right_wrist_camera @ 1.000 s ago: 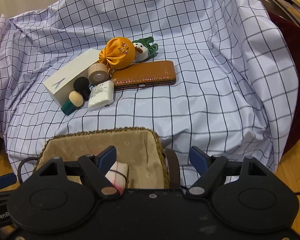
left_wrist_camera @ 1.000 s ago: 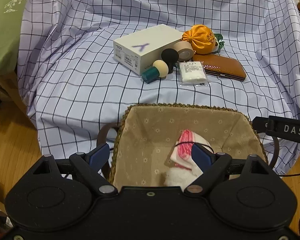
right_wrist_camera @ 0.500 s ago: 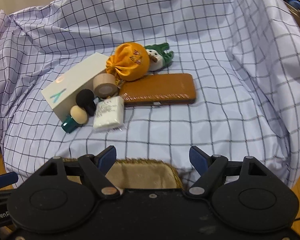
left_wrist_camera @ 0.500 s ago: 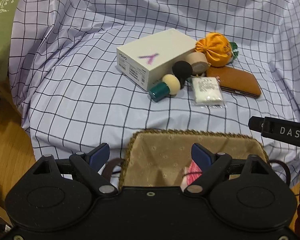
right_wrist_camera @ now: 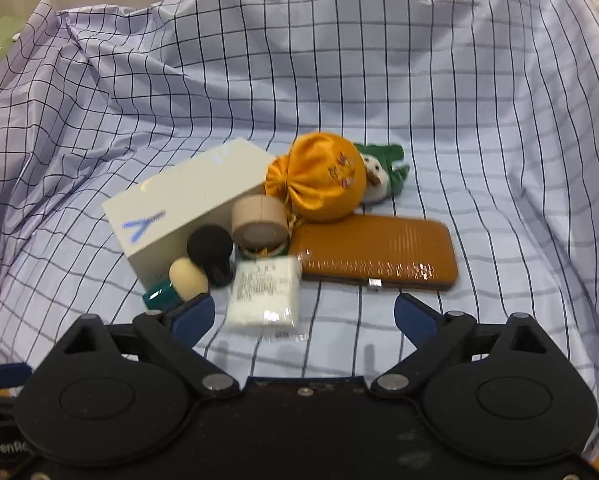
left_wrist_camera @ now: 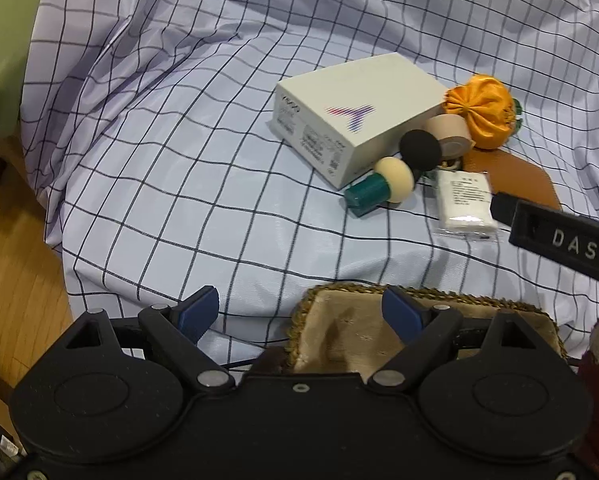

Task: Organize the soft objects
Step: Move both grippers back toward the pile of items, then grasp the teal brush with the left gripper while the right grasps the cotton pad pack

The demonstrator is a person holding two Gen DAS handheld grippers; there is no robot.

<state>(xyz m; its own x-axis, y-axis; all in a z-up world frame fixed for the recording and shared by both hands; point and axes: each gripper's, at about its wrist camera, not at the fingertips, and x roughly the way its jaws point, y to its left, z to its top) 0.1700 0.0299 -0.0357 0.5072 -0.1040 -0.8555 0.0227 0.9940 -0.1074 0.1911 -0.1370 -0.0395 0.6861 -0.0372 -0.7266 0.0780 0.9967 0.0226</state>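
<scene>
In the left wrist view, the left gripper (left_wrist_camera: pixel 299 312) stood spread and empty over the near rim of the basket (left_wrist_camera: pixel 379 292), most of which its body hid. Beyond the basket lay the white box (left_wrist_camera: pixel 355 120), the landmark for the pile.

In the right wrist view, the right gripper (right_wrist_camera: pixel 303 316) had just been opening, nothing between its jaws, probably readying for the white packet (right_wrist_camera: pixel 265 296) just in front of the box. The orange pouch (right_wrist_camera: pixel 319 176) beside the box half hid a small plush (right_wrist_camera: pixel 379 172).

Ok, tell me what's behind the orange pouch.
In the right wrist view a small white-and-green plush toy lies behind the orange pouch, touching it. The pouch covers the toy's near side, and anything further under it cannot be seen.
</scene>
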